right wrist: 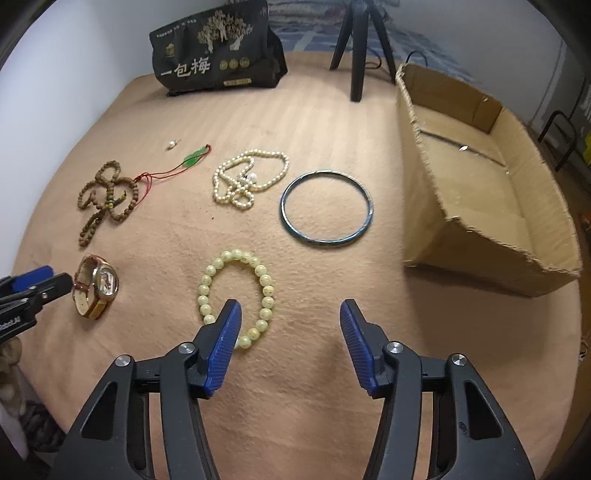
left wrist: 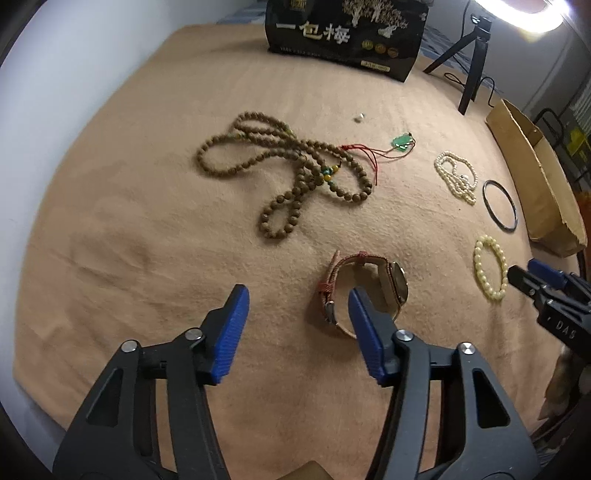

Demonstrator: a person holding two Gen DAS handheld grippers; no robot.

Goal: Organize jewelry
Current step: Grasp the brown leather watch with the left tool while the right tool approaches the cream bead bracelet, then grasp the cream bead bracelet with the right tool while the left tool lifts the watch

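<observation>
My left gripper point(left wrist: 297, 301) is open; its right finger stands at the near side of a wristwatch point(left wrist: 364, 291) with a reddish woven strap. My right gripper point(right wrist: 291, 314) is open; its left finger overlaps the near edge of a pale yellow bead bracelet point(right wrist: 264, 286). Brown wooden prayer beads point(left wrist: 284, 173), a green pendant on red cord point(left wrist: 402, 142), a white pearl necklace point(right wrist: 247, 177), a dark blue bangle point(right wrist: 360, 186) and a tiny pearl piece point(right wrist: 171, 144) lie on the tan cloth point(right wrist: 314, 118). An open cardboard box point(right wrist: 476, 243) stands at the right.
A black snack bag with Chinese lettering point(right wrist: 218, 55) stands at the far edge. A black tripod point(right wrist: 356, 44) with a cable stands beside the box. A white wall point(right wrist: 55, 74) runs along the left. A bright ring light point(left wrist: 528, 14) shines at the top right of the left wrist view.
</observation>
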